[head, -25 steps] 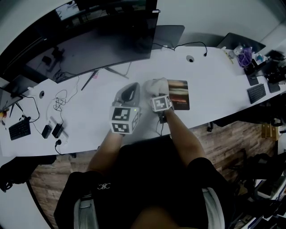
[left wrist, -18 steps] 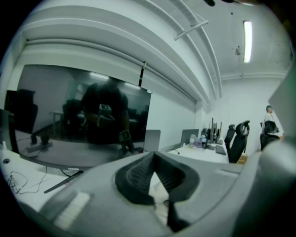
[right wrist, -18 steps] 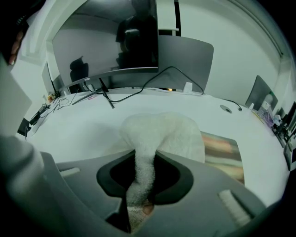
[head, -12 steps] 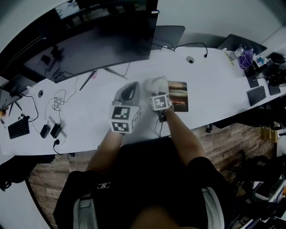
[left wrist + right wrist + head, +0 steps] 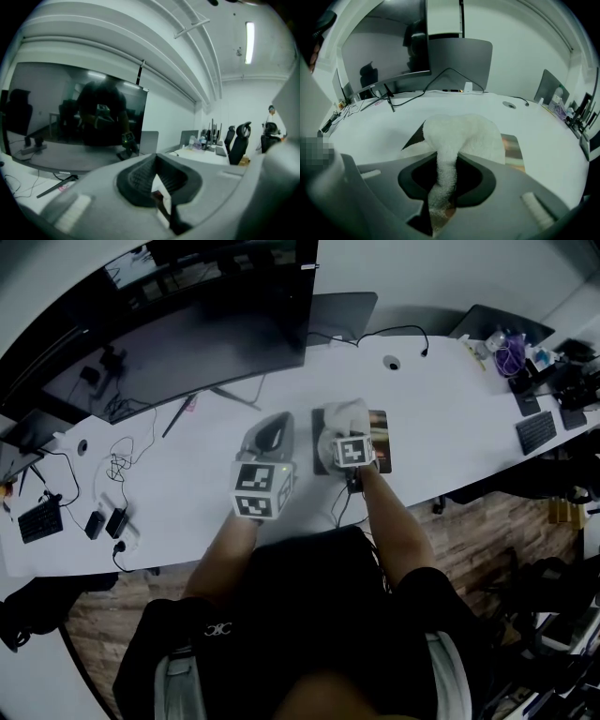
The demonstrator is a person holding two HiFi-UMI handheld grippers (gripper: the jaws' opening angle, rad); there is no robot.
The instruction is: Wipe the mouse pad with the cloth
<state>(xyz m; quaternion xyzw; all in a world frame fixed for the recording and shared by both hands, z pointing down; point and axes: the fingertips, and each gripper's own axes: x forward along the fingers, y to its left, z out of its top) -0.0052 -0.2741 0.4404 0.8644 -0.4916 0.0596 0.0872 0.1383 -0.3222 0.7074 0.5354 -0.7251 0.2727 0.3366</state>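
right gripper (image 5: 443, 161) jaws clamped on a twisted neck of the white fluffy cloth (image 5: 461, 133), rest of it bunched out ahead of the tips and lying on the dark rectangular mouse pad with a brownish print (image 5: 513, 151); in the head view that's just right of frame centre, cloth over the pad's upper-left part, printed right strip uncovered, pad flat on the white curved desk (image 5: 178, 498) below the big dark curved monitor (image 5: 197, 329). left gripper (image 5: 155, 163) pads pressed together at the tips, nothing in them, parked over bare desk just left of the pad, can't tell if it touches the desk. handling guess: cloth is light, soft, fully limp, zero stiffness, so it only wipes where the tips press it down; hold at the bunched neck looks right, puts a fat wad under the jaws, a corner hold would just trail. pile looks grippy against the jaw pads, slip unlikely. pad looks thin, flexible, light; could creep or curl at an edge under drag on a smooth desk, so I'd pin its near-left corner with the free left gripper and stroke away from that corner. nothing fragile here
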